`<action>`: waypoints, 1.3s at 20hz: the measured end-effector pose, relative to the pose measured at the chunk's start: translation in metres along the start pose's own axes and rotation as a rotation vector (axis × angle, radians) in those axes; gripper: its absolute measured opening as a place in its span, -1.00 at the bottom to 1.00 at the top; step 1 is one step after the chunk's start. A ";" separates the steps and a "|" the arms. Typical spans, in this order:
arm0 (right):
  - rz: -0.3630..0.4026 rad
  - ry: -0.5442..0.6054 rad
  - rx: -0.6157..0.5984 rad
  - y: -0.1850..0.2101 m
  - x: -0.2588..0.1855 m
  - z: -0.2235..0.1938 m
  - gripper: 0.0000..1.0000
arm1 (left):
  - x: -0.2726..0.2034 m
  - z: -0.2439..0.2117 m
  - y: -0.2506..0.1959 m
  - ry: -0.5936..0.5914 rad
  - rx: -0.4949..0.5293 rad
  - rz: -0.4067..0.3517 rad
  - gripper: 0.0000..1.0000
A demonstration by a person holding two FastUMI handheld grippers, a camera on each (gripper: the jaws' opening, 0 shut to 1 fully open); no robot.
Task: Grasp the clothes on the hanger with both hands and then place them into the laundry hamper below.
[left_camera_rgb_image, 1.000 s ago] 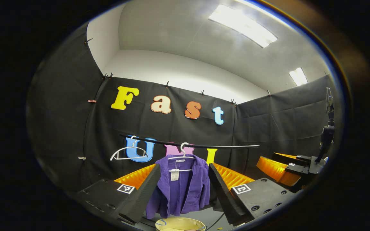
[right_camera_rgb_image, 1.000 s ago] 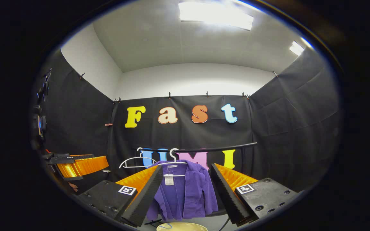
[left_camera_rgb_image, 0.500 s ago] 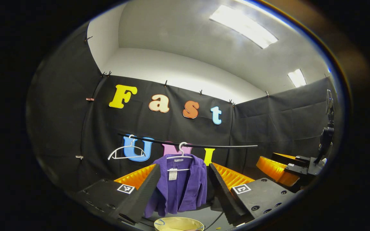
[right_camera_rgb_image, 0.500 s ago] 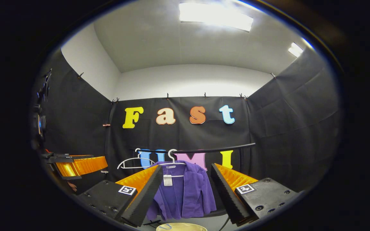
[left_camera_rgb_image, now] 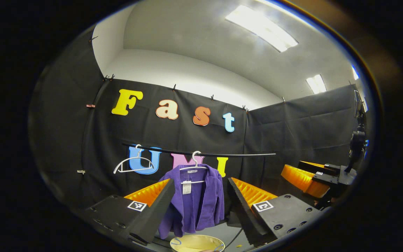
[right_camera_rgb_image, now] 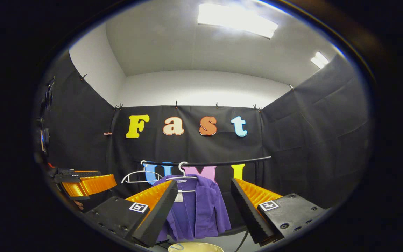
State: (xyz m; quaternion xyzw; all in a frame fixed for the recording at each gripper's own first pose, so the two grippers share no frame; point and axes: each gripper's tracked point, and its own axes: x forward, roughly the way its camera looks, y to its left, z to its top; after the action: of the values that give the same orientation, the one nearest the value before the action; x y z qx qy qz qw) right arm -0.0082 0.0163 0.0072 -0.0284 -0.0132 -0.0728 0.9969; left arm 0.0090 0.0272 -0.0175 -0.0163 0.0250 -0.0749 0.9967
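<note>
A purple jacket hangs on a white hanger from a black rail. Beneath it stands a pale yellow laundry hamper, only its rim in view. My left gripper is open, well short of the jacket, which shows between its fingers. My right gripper is open too, at a similar distance, with the jacket between its fingers. In the left gripper view the right gripper sits far right; in the right gripper view the left gripper sits far left.
An empty white hanger hangs on the rail left of the jacket. Black cloth walls close the booth at the back and both sides. A dark cable runs across the grey floor by the hamper.
Both views have shifted slightly: the jacket and rail sit a little more to the left and, in the left gripper view, higher. Both grippers stay open.
</note>
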 end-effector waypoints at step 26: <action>0.259 0.198 -0.022 -0.004 0.280 -0.241 0.95 | 0.234 -0.170 0.110 0.151 -0.142 0.315 0.89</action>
State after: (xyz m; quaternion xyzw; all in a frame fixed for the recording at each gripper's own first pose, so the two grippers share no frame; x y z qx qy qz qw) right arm 0.2737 -0.0427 -0.2247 -0.0333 0.0897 0.0537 0.9940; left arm 0.2480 0.0960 -0.2021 -0.0770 0.1072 0.0831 0.9878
